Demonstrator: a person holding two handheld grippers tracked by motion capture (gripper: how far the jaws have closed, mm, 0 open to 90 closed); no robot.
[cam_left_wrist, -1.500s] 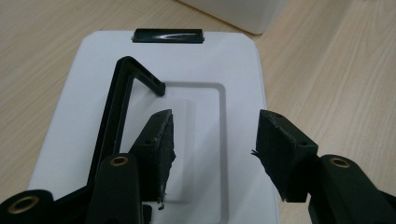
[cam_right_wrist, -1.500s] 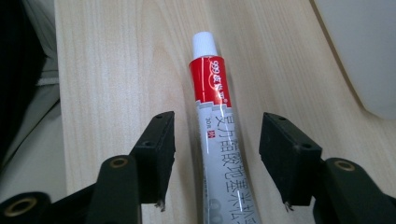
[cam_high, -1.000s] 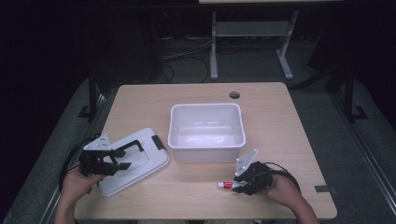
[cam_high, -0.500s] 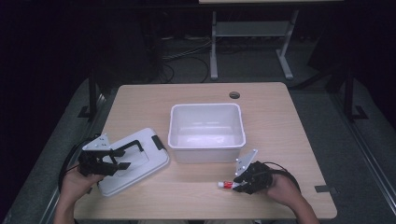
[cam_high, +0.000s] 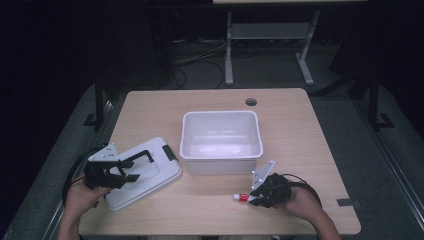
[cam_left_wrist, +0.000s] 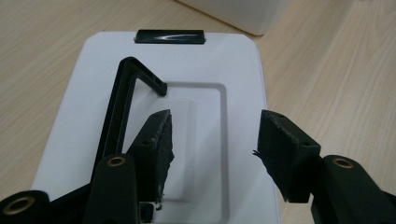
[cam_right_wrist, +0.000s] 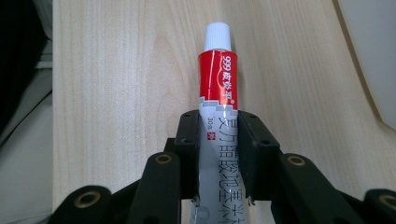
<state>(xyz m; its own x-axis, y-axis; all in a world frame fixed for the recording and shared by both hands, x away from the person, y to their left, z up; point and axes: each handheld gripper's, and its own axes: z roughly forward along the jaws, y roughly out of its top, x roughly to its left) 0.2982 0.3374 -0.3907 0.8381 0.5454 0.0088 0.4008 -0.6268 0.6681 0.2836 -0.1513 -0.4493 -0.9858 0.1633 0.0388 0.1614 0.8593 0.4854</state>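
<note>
A light wooden table (cam_high: 300, 130) stood on grey carpet (cam_high: 385, 150); behind it, cables (cam_high: 190, 60) and a white-legged stand (cam_high: 267, 35) sat in darkness.

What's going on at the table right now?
A person works with a gripper in each hand. The right gripper has just closed its jaws on a red and silver tube with a white cap, lying on the table in front of the open white bin. The left gripper is open over the bin's white lid, which lies flat on the table beside the bin.
</note>
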